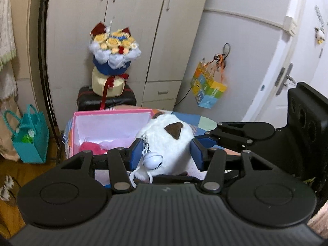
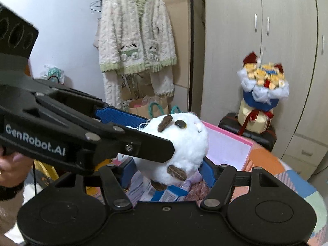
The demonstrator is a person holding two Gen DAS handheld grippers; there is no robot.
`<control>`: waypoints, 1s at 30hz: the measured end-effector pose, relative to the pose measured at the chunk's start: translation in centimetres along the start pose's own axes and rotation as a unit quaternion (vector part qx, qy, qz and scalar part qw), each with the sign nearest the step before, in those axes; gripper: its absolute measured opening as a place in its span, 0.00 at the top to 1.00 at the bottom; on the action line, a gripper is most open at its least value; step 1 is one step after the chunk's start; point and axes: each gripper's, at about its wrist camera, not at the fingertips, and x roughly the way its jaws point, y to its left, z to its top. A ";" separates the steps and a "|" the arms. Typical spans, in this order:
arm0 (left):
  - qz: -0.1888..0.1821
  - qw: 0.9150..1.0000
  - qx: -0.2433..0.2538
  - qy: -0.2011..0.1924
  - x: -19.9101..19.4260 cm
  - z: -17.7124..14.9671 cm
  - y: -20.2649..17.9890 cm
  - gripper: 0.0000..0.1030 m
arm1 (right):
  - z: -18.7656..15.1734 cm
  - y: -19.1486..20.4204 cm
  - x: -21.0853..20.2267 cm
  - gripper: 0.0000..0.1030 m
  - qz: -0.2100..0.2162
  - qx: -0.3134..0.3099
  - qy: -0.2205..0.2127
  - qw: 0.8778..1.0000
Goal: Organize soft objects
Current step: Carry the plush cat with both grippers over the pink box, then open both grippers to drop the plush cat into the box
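Observation:
A white plush toy (image 1: 164,141) with brown patches and a small white bell (image 1: 151,161) hangs between the blue pads of my left gripper (image 1: 166,146), which is shut on it. Just behind it stands an open pink box (image 1: 110,113) with something red and fluffy (image 1: 90,146) inside. In the right wrist view the plush toy (image 2: 184,143) sits above the pink box (image 2: 229,134). My left gripper (image 2: 157,135) reaches in from the left and clamps it. My right gripper (image 2: 168,166) stands open around its lower half, pads not pressing. One right finger (image 1: 242,129) shows beside the toy.
A flower bouquet (image 1: 114,51) rests on a black suitcase (image 1: 106,100) before the wardrobe (image 1: 131,20). A teal bag (image 1: 30,137) stands on the floor at left; a colourful gift bag (image 1: 209,88) hangs by the door. A fuzzy cardigan (image 2: 137,34) hangs on the wall. Papers (image 2: 164,192) lie in the box.

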 end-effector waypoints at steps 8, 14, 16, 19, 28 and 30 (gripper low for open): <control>-0.001 0.997 -0.059 0.040 5.3 -0.2 4.3 0.52 | -0.5 -2.7 5.7 0.30 0.010 -0.001 0.037 0.999; 0.009 0.994 -0.084 0.069 7.6 -1.1 6.7 0.52 | -1.4 -2.8 9.3 0.31 0.009 -0.041 0.044 0.998; 0.010 0.994 -0.089 0.069 7.9 -1.3 7.1 0.52 | -1.5 -2.6 9.8 0.31 0.001 -0.060 0.044 0.997; 0.015 0.993 -0.096 0.066 8.1 -1.5 7.4 0.51 | -1.4 -2.5 10.3 0.30 -0.008 -0.068 0.048 0.997; 0.092 0.994 -0.034 0.046 5.5 -3.3 5.5 0.44 | -2.3 -2.2 8.2 0.19 -0.031 -0.071 0.019 0.997; 0.096 0.994 -0.027 0.044 4.6 -3.8 5.1 0.43 | -3.0 -2.0 7.3 0.19 -0.031 -0.061 0.013 0.998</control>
